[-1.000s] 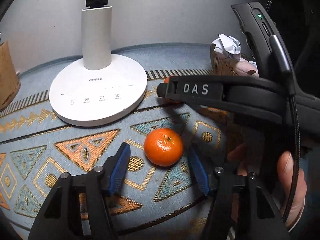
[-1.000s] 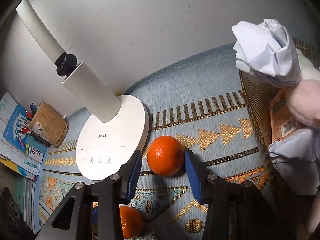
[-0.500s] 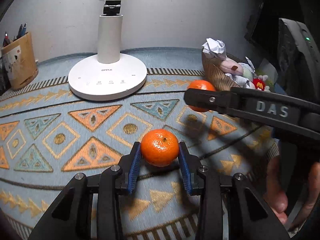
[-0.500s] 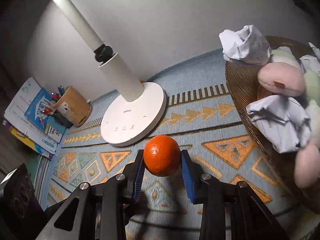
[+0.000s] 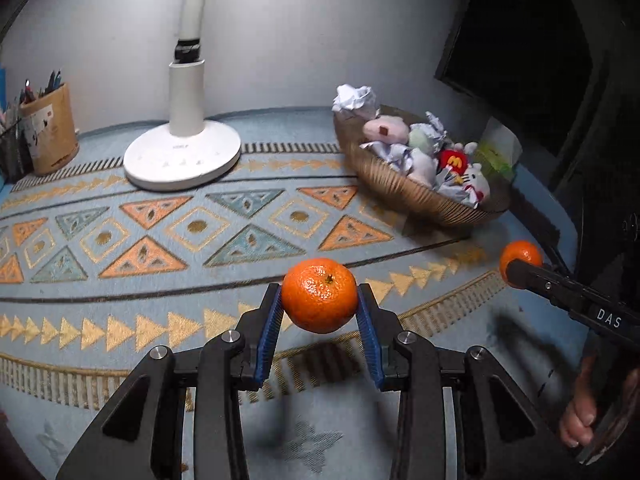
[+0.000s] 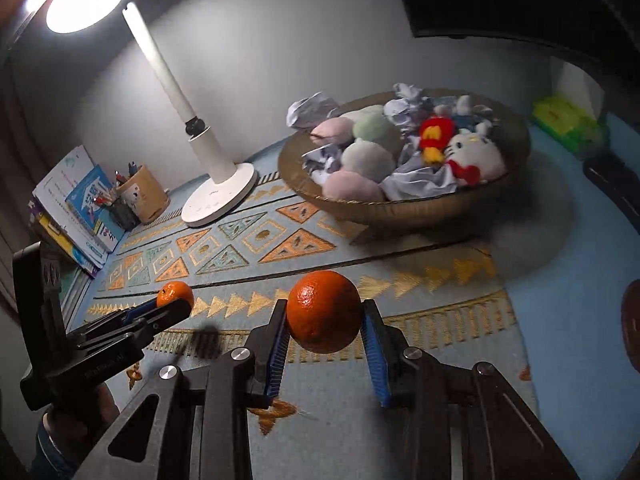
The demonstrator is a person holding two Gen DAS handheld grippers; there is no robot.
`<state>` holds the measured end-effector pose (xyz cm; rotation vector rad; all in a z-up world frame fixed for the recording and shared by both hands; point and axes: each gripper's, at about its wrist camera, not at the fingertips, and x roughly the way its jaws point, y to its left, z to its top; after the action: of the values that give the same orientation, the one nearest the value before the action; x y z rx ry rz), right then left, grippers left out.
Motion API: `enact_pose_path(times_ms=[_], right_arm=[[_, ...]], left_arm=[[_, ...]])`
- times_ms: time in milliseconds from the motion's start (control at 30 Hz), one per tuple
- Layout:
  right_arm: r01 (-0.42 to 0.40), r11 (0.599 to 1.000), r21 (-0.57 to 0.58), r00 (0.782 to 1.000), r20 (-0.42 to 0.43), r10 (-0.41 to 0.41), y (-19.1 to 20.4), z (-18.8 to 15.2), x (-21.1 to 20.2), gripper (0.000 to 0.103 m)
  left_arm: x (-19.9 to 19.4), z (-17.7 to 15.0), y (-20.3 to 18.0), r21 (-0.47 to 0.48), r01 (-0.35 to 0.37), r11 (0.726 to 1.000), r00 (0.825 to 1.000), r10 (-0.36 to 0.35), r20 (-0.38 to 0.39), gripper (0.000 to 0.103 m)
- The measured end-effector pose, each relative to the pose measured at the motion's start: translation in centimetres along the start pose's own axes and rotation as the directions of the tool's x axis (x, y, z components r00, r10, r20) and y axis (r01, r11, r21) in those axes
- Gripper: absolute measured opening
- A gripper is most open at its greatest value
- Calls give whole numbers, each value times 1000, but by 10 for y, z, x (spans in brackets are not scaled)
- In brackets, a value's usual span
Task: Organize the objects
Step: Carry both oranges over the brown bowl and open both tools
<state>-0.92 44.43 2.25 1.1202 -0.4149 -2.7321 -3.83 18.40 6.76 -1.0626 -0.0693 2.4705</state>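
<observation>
Clutching one tangerine each, the left gripper (image 5: 319, 312) and right gripper (image 6: 325, 322) hang above the patterned cloth (image 5: 192, 236); two fruits in all, a stem-up tangerine (image 5: 319, 295) left, a second tangerine (image 6: 324, 311) right; one basket (image 6: 400, 210) of toys and crumpled paper, one lamp (image 5: 182, 152), one pen cup (image 5: 50, 130) stand beyond.

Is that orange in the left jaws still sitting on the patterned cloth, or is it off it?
Apart. In the left wrist view the orange hangs clamped in the left gripper, with its shadow lying separately on the cloth below.
</observation>
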Motion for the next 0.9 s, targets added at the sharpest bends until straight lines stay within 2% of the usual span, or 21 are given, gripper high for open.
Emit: enact_pose_path(times_ms=[167, 300, 400, 567, 600, 667, 767, 900], right_arm=[[38, 998, 55, 990, 135, -45, -29, 44, -42, 34], [63, 995, 73, 981, 179, -75, -36, 80, -44, 34], [57, 995, 76, 984, 162, -68, -38, 95, -29, 34], [28, 994, 105, 997, 74, -36, -42, 103, 7, 34], [25, 993, 112, 998, 60, -32, -44, 104, 13, 35], [15, 992, 124, 999, 30, -19, -49, 104, 24, 42], [8, 987, 160, 1000, 23, -12, -58, 101, 26, 51], [5, 980, 197, 999, 30, -11, -67, 90, 16, 52]], left_arm=[[-9, 53, -41, 82, 40, 996, 995, -47, 85, 34], [3, 89, -69, 127, 52, 991, 990, -67, 122, 34], [26, 104, -80, 132, 63, 989, 991, -78, 107, 34], [62, 109, -87, 129, 47, 991, 995, -57, 78, 36], [66, 108, -87, 130, 49, 990, 996, -59, 72, 38], [74, 107, -87, 122, 41, 992, 997, -48, 56, 60], [73, 102, -84, 120, 42, 992, 997, -49, 54, 64], [57, 92, -70, 108, 30, 994, 998, -36, 55, 64]])
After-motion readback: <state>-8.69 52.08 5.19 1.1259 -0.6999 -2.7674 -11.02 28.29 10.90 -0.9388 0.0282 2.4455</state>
